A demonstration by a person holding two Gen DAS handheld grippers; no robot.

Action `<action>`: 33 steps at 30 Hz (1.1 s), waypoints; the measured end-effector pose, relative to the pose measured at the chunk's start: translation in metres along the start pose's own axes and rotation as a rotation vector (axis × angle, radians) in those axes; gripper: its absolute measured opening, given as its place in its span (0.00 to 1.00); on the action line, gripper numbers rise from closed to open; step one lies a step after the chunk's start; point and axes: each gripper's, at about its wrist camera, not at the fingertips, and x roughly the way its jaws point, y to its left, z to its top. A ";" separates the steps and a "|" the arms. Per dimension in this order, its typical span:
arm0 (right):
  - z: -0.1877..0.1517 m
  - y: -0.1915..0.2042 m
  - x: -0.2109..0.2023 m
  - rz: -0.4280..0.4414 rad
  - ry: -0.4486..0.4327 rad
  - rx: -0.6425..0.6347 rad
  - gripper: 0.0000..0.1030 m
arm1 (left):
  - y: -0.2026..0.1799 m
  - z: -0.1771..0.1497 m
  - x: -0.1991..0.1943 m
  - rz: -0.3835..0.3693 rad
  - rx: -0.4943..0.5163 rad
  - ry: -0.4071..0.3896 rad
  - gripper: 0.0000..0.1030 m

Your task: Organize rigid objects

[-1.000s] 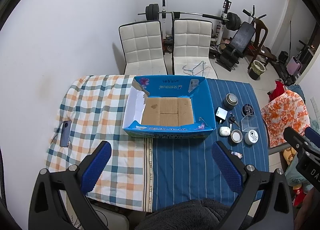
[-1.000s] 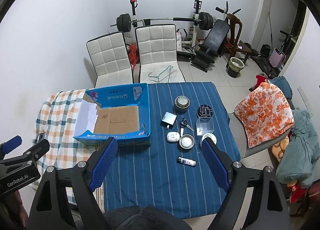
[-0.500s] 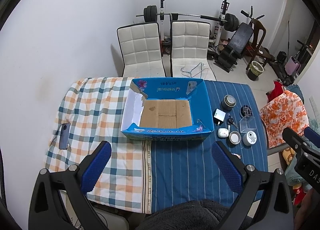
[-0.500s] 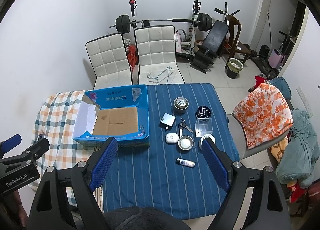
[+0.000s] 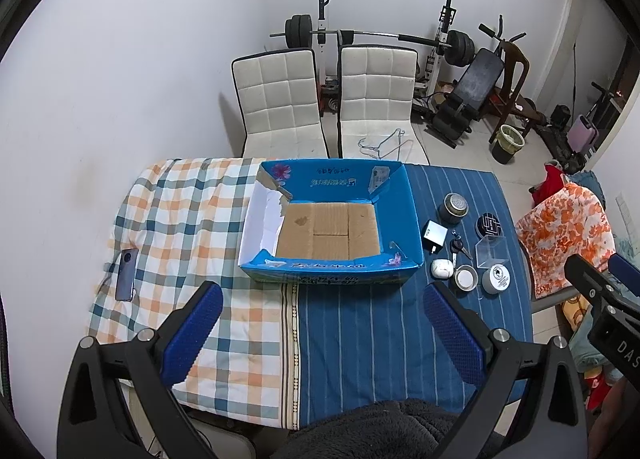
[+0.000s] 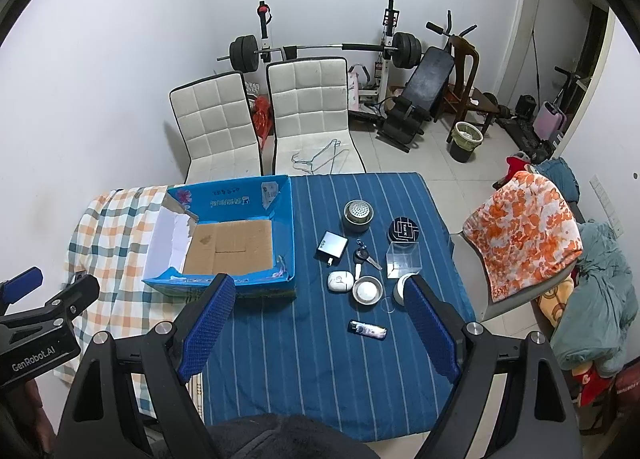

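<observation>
Blue box point(image 5: 412, 219) sat empty on table point(image 6: 320, 359); small items clustered just right of it, incl. keys point(image 6: 362, 257). Left gripper point(image 5: 322, 323) and right gripper point(image 6: 320, 311) both spread, holding nothing, above table.

One blue cardboard box point(image 6: 224, 243), two white chairs point(image 6: 308, 107), one phone point(image 5: 127, 274), nine small items at three o'clock of the box.

my pads point(image 6: 208, 325) blue, mesh-textured, on black arms | ahead of my left fingers: box point(image 5: 404, 227) bright blue outside, white left wall, brown cardboard floor | under my right fingers: cloth point(image 6: 304, 359) dark blue, pale stripes | beyond my left finger: cloth point(image 5: 192, 219) white, orange and teal checks
</observation>
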 end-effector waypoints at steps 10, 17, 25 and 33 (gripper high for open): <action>-0.002 0.005 0.007 0.009 0.050 -0.034 0.86 | -0.008 0.006 -0.007 -0.007 0.004 -0.008 1.00; -0.007 0.012 0.012 0.026 0.064 -0.053 0.86 | -0.011 0.009 -0.008 -0.009 0.007 -0.011 1.00; -0.004 0.012 0.005 0.018 0.033 -0.044 0.86 | -0.009 0.007 -0.007 -0.010 0.006 -0.011 1.00; -0.004 0.009 0.003 0.011 0.022 -0.029 0.86 | -0.011 0.018 -0.009 -0.023 0.015 -0.008 1.00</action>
